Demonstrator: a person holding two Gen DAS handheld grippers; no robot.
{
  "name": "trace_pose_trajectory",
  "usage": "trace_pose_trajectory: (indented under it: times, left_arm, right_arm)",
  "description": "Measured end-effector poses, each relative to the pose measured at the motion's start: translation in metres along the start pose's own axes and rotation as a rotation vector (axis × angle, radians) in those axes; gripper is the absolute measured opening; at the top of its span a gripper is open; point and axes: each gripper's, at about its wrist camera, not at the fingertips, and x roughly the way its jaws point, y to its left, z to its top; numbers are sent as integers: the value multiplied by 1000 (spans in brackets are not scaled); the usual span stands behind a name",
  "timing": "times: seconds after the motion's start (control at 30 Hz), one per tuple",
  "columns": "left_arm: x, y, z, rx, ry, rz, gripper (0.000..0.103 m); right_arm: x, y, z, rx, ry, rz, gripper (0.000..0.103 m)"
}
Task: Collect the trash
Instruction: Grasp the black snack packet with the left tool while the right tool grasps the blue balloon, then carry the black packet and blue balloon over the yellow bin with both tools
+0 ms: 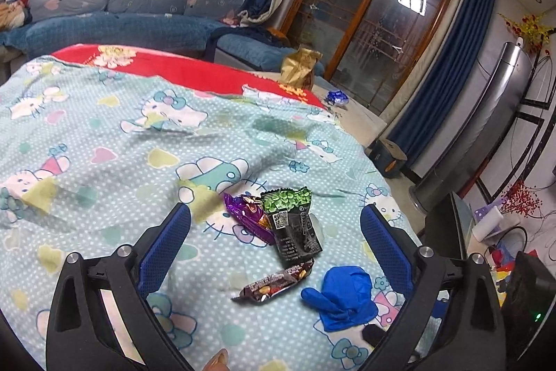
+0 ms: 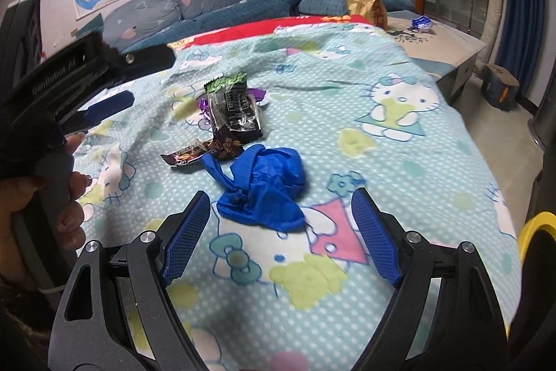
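Trash on bedspread — both your grippers gaping, empty.
Blue glove just ahead of your right gripper; black-green wrapper, purple wrapper, brown wrapper between left gripper fingers — mid-bedspread.

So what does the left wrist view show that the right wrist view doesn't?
Only the left wrist view: a silver tower fan and red flower sprigs. Only the right: the left tool seen from outside, gripped by a hand, and a yellow rim. Both: blue glove, black-green wrapper, brown wrapper, purple wrapper, gold bag, and both tools open.
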Motion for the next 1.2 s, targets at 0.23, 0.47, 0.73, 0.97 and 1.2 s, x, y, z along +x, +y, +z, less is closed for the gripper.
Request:
trace_pose_trajectory:
  times: [0.23,0.47,0.73,0.97,1.2]
  left_arm:
    - [32,-1,-4,-24,87,-29,66]
    - [57,-4,-7,-43,145,-31,54]
    - [72,-11,-10,-46,173,-29,33]
    - [63,-20,-15,-26,159,-52,25]
    - [39,-37,-17,0,120,-121,24]
  right_arm:
    - [23,0,4,25,42,17,69]
    - [24,-3,-4,33,50,48,36]
    - [8,-5,-15,29,45,74,20]
    - [-3,-7,-25,25,42,87,17]
    - [-13,-16,-30,33,38,86,16]
